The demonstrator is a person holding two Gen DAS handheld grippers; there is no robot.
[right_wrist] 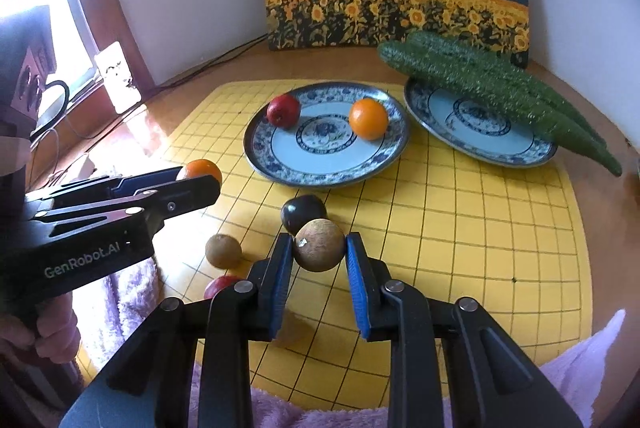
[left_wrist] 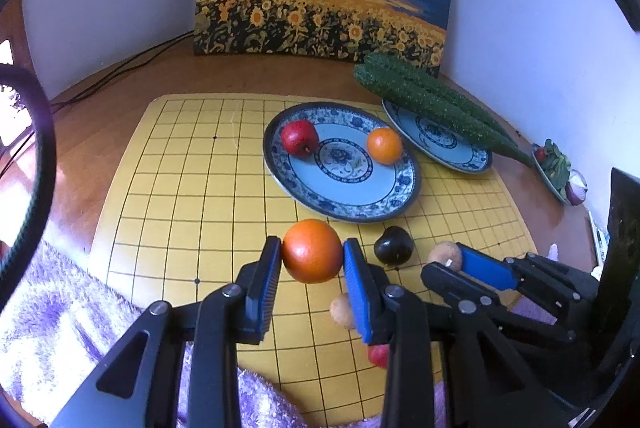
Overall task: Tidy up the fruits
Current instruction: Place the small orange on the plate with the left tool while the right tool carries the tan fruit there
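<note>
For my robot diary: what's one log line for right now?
left tongs: holding orange | right tongs: holding brown fruit | plate: apple, orange

A large orange (left_wrist: 312, 251) is held between blue pads above the yellow grid mat, and a round brown fruit (right_wrist: 319, 245) is likewise clamped. A red apple (left_wrist: 300, 137) and a smaller orange (left_wrist: 384, 145) are set apart on the near blue-patterned plate (left_wrist: 352, 205). A dark plum (left_wrist: 393, 245), a brown kiwi (right_wrist: 223, 250) and a partly hidden red fruit (right_wrist: 221, 284) lie on the mat
</note>
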